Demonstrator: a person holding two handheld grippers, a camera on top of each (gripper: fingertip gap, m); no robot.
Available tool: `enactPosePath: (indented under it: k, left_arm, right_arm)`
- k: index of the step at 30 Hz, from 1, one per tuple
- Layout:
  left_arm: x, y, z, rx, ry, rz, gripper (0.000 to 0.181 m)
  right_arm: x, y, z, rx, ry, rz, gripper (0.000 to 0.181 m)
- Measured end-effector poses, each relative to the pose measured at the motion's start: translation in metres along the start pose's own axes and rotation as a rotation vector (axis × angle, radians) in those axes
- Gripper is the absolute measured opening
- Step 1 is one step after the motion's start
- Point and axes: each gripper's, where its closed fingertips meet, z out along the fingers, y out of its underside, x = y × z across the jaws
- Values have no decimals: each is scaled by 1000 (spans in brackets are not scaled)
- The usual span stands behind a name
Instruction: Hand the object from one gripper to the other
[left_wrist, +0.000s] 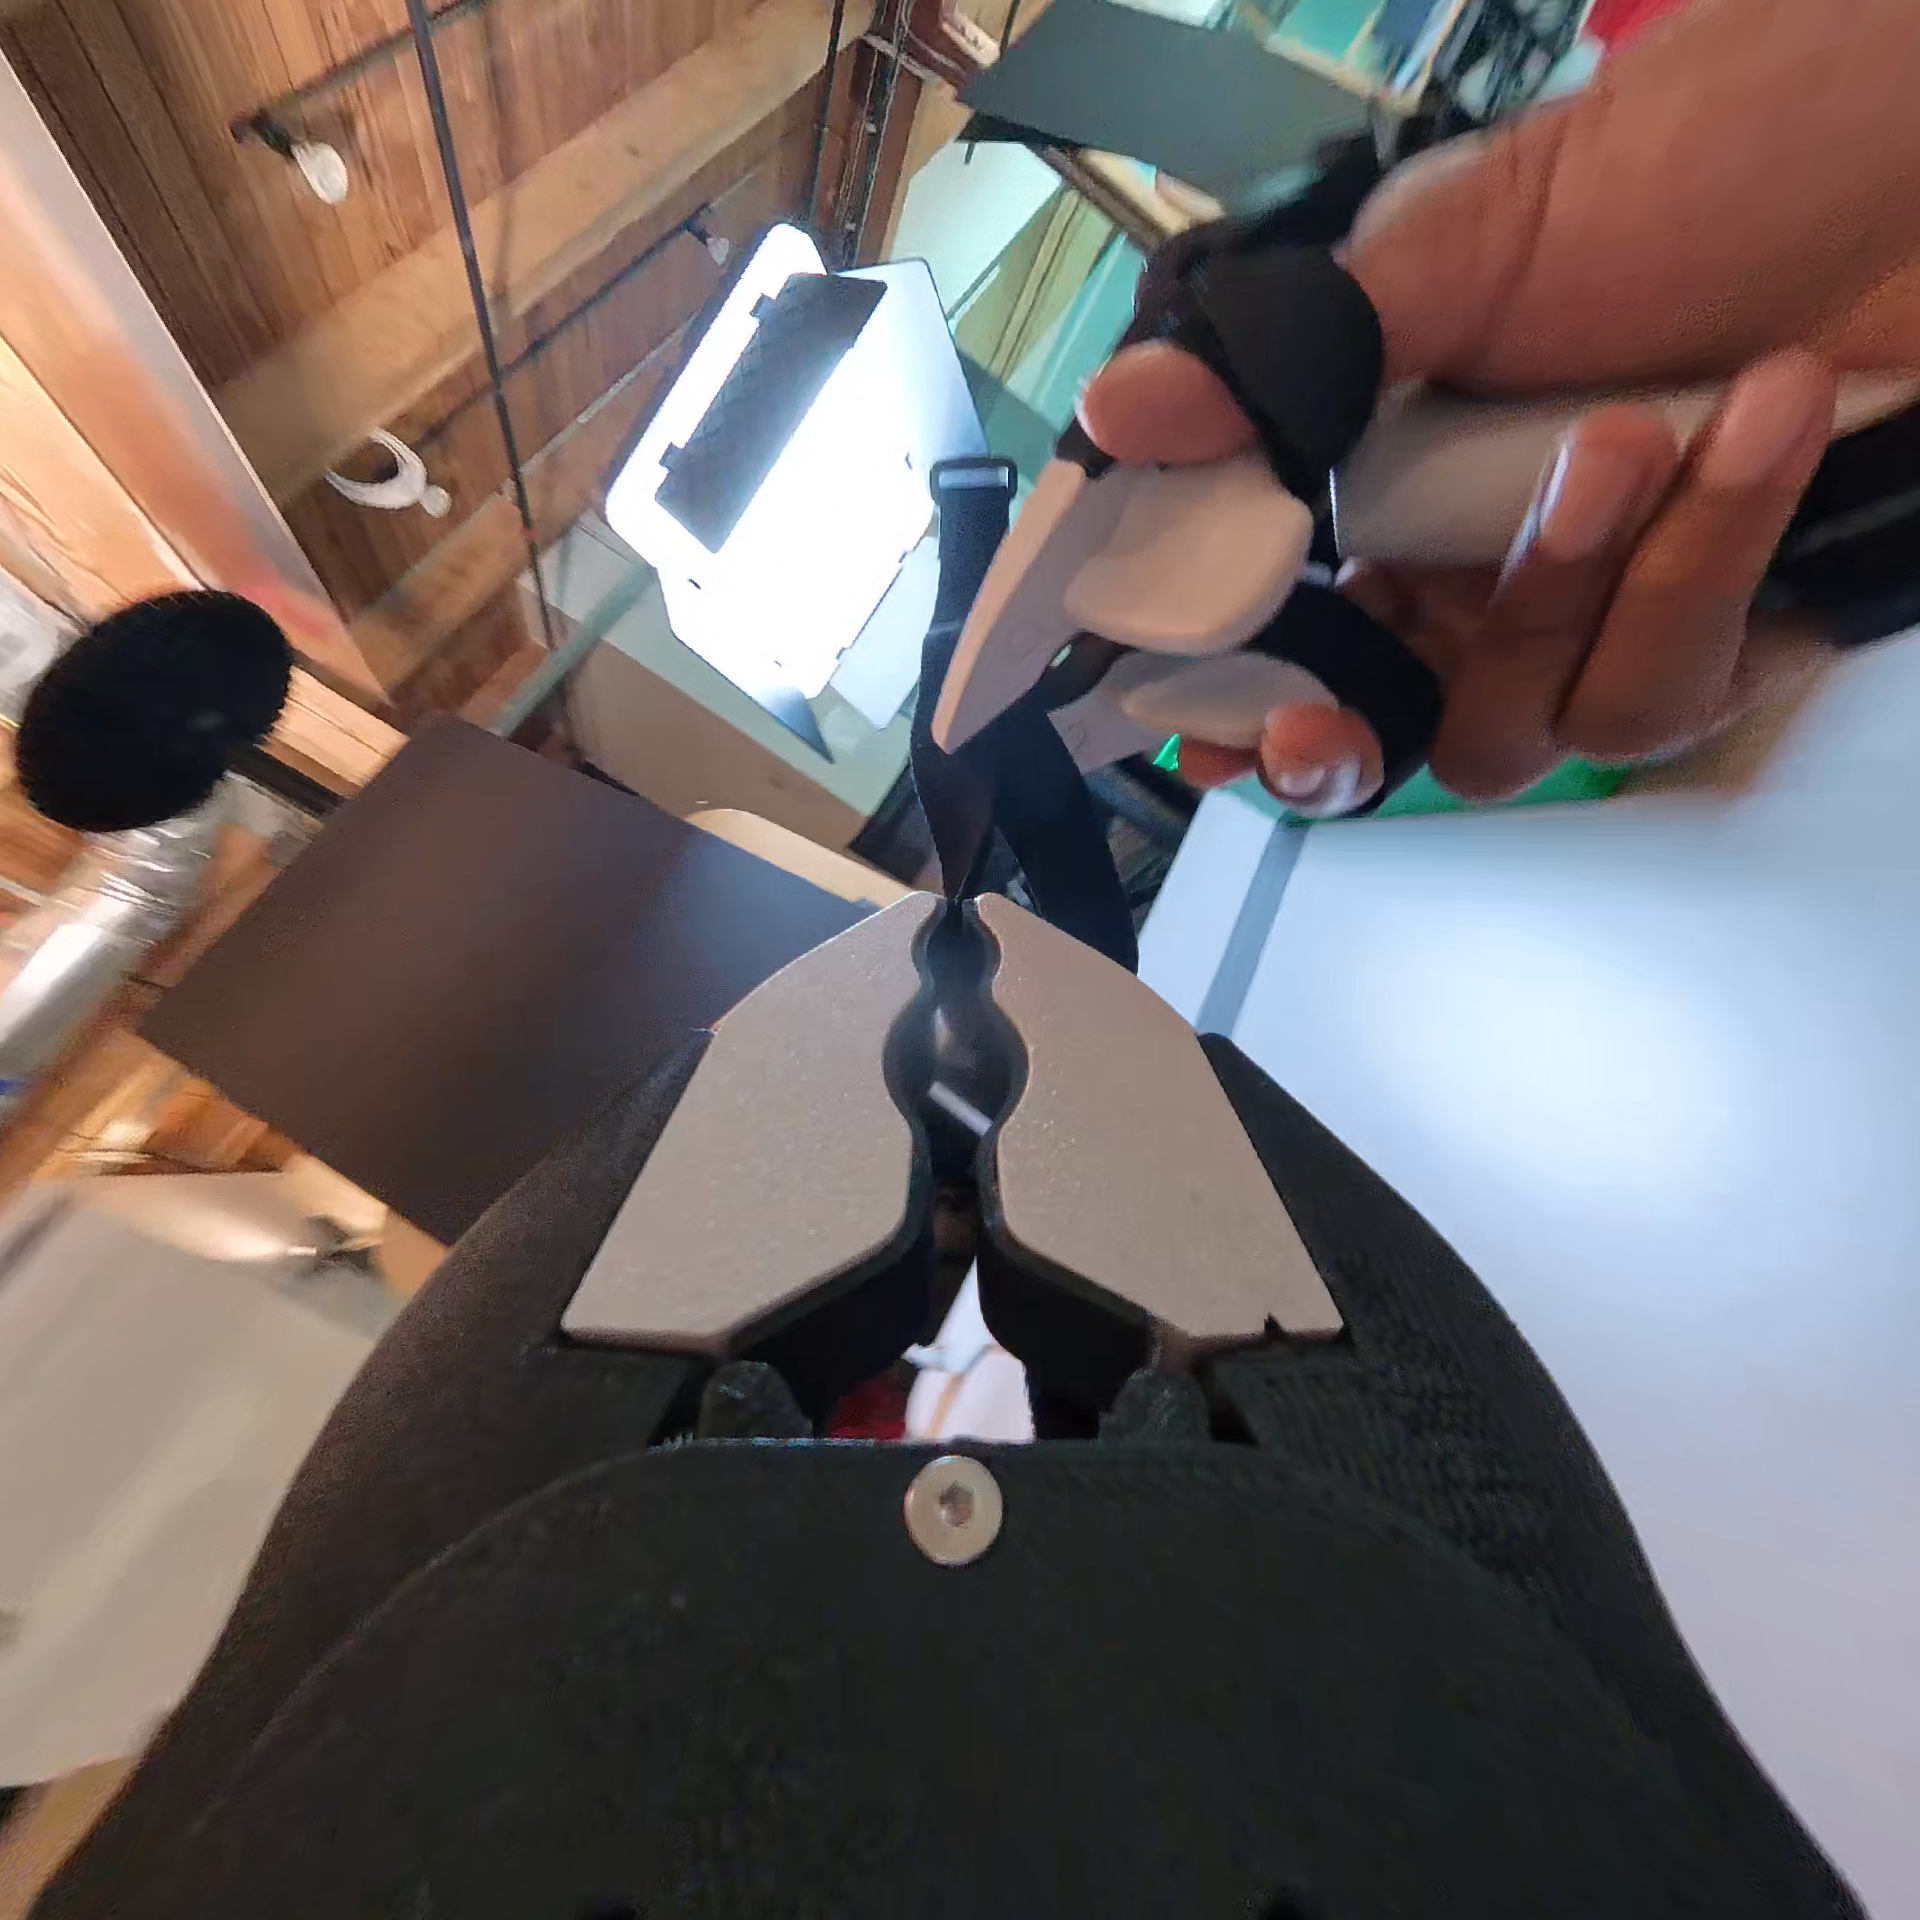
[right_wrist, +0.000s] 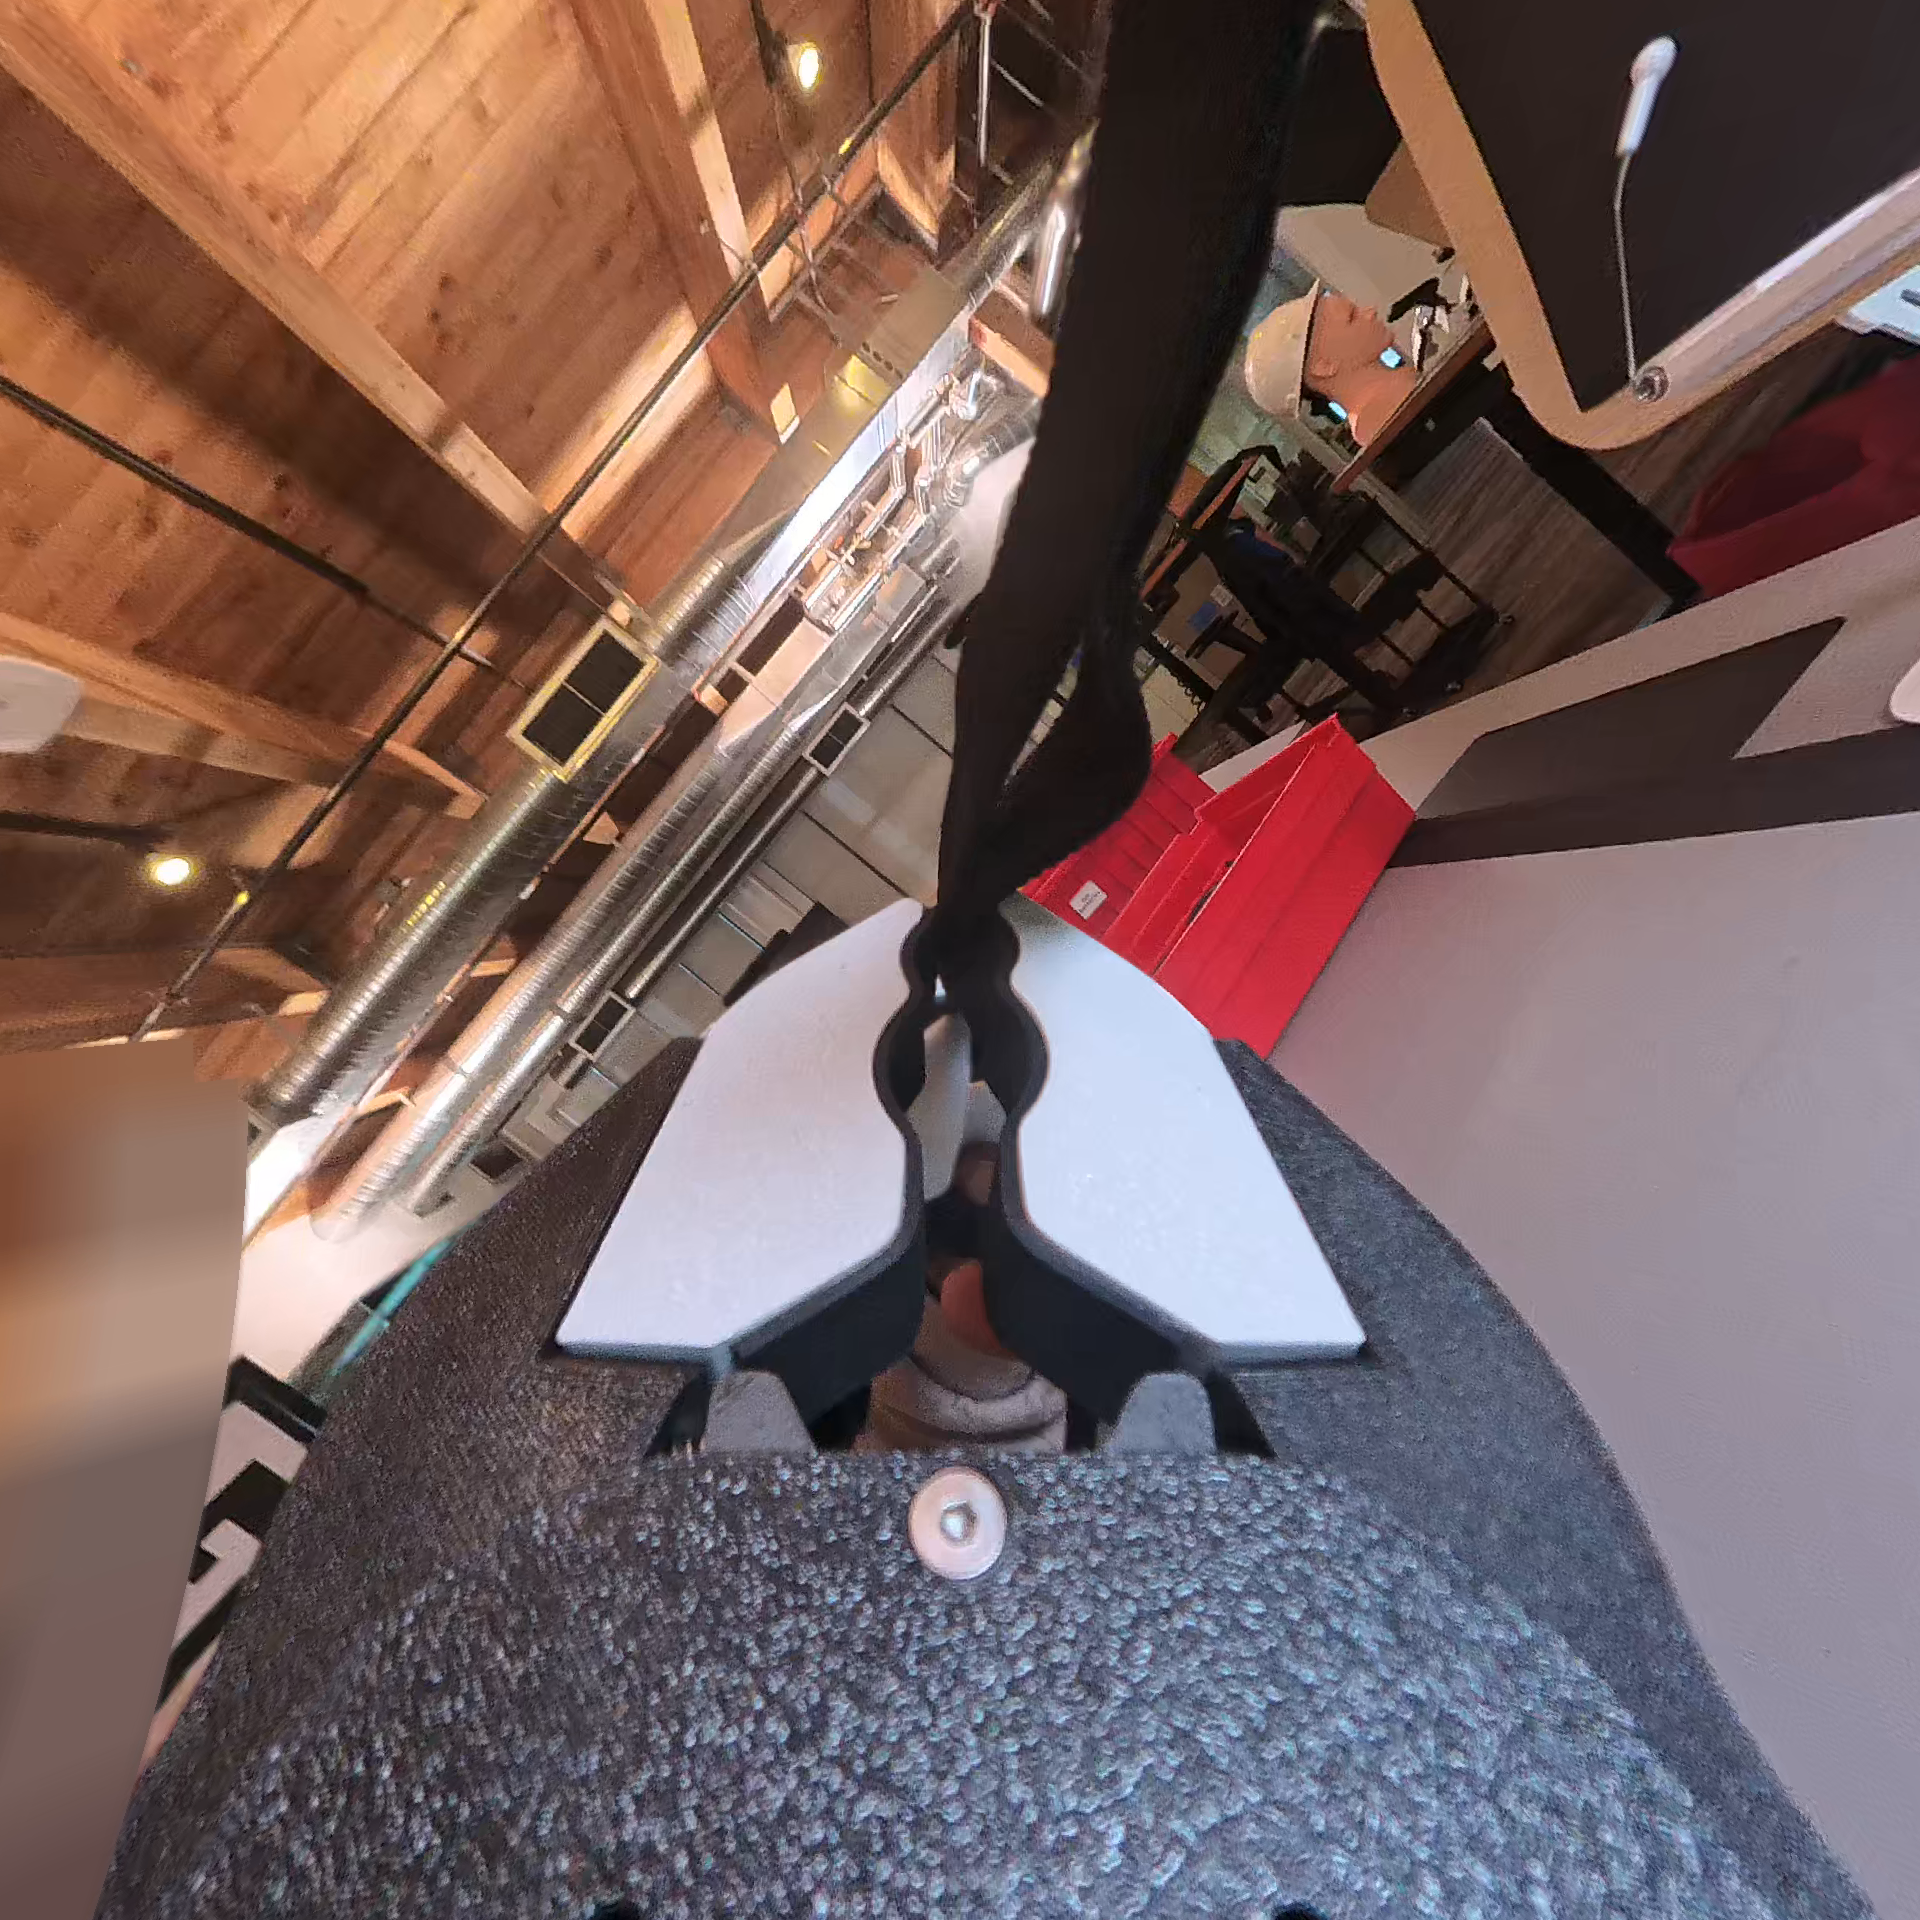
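**Strap pinched by both tongs**

Left tongs (left_wrist: 958, 914) pressed together on black strap (left_wrist: 940, 727) at their tips. Right tongs (right_wrist: 961, 935) likewise clamp strap (right_wrist: 1132, 416), which runs up beyond them. Hand (left_wrist: 1621, 416) grips right tongs

Both pictures are bright, like daytime; the left wrist view has a very bright white panel (left_wrist: 800, 499) that glows so hard its edges wash out; the hand (left_wrist: 1558, 436) up in the corner is blurry, and so is the left side of that picture, where things smear; the grey fingers (left_wrist: 790, 1122) close by look sharp; the white table (left_wrist: 1610, 1143) has a soft shine on it. The right wrist view is sharper; small round lamps (right_wrist: 171, 869) glow on the wood ceiling (right_wrist: 312, 312); the silver pipes (right_wrist: 582, 883) gleam; a smooth blurry patch sits at the left edge; straight lines bend near the edges in both pictures; the strap (right_wrist: 1132, 364) looks dark.
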Motion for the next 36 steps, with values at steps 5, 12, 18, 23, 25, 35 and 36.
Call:
enactPosePath:
  k: [5, 12, 18, 23, 25, 35, 36]
  left_arm:
    - [-19, -8, -7, 55, 193, -512, 1]
    - [-51, 14, -17, 10, 302, -1037, 1]
    - [-59, 45, -18, -81, 263, -1250, 0]
    - [-40, 59, -9, -133, 304, -1379, 1]
    - [-29, 60, -4, -125, 336, -1465, 1]
    - [-6, 58, 10, -45, 398, -1670, 0]
    - [-12, 56, 8, -14, 400, -1647, 3]
  right_arm:
    - [-3, 12, 0, -197, -84, -322, 37]
    - [84, 4, -33, -471, 323, -868, 53]
    - [88, -17, -45, -468, 452, -1287, 75]
    - [73, 1, -27, -507, 517, -1670, 75]
    - [82, 11, -21, -555, 581, -1791, 72]
    - [109, 27, -19, -591, 674, -1852, 8]
    - [107, 29, -18, -591, 635, -1751, 5]
